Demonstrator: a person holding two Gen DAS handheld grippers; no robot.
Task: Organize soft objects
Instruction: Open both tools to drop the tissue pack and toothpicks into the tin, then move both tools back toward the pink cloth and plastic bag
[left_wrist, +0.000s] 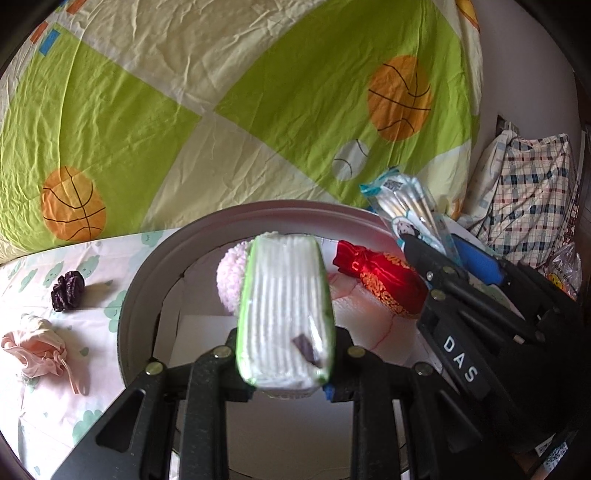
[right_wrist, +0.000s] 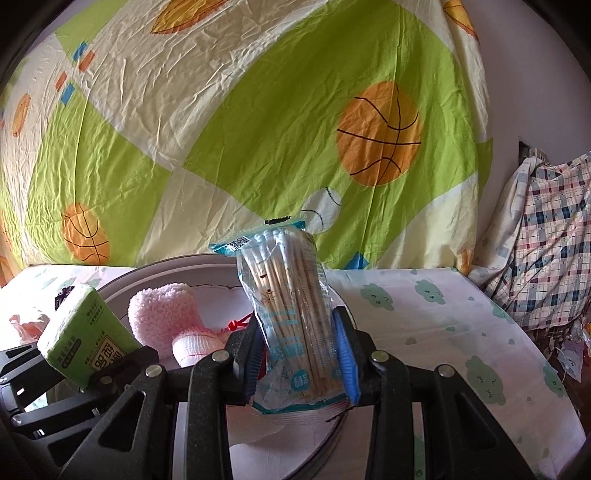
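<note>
Your left hand-held gripper (left_wrist: 286, 373) clamped on tissue pack (left_wrist: 286, 314), right hand-held gripper (right_wrist: 301, 369) clamped on cotton swab bag (right_wrist: 291, 314); both poised over round bin (left_wrist: 136, 295), likely for drop-in. Pink sock (right_wrist: 162, 314) already inside at 10 o'clock of bag.

Glossy plastic swab packet (right_wrist: 291, 310) — fluffy pink sock (right_wrist: 162, 314) — crinkled cotton sheet (right_wrist: 258, 92).

I see the round bin (left_wrist: 140, 295) crowded at its far side by the pink sock (right_wrist: 162, 314) and red pouch (left_wrist: 380, 280); its near floor lies bare. Left of it, the purple scrunchie (left_wrist: 67, 290) and pink cloth (left_wrist: 37, 347) sit apart. The tablecloth (right_wrist: 443, 325) right is open.
</note>
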